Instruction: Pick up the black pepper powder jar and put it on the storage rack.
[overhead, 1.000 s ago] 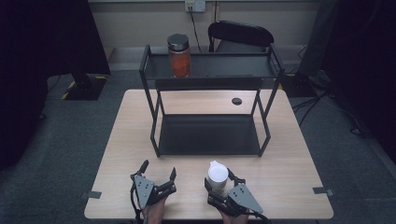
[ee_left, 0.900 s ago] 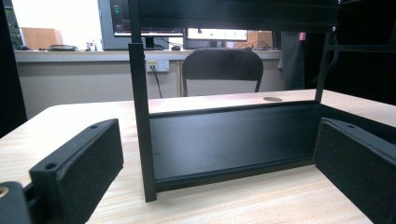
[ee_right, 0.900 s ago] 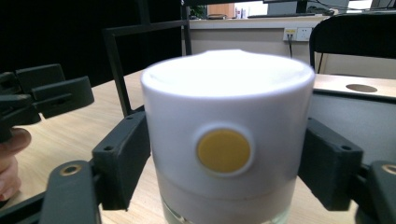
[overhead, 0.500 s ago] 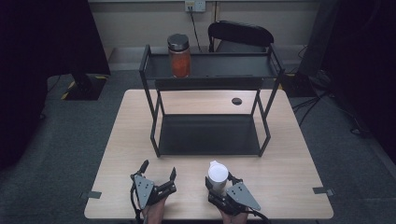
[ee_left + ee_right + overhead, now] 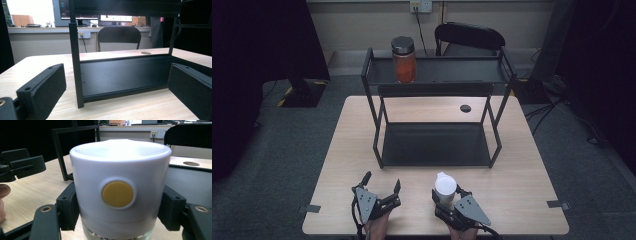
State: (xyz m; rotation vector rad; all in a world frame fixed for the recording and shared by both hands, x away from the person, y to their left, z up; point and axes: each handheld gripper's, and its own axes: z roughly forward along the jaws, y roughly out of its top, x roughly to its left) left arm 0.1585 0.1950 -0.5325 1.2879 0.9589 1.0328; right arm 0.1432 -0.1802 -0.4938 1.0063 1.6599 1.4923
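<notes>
From above, the right tool (image 5: 451,196) grips a white-lidded bottle (image 5: 445,187) standing near the desk's (image 5: 522,185) front edge, in front of the black rack (image 5: 436,145). Its jaws have just been closing onto the bottle. The left tool (image 5: 381,184) rests beside it, jaws spread and empty.

The left tool's view looks between its parted jaws at the rack's lower shelf (image 5: 125,75).

In the right tool's view, both pads press the bottle's white lid (image 5: 120,187) with its yellow button (image 5: 117,194).

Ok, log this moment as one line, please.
right gripper: just closed on white-lidded jar | left gripper: open, empty | black rack: orange jar on top shelf
</notes>
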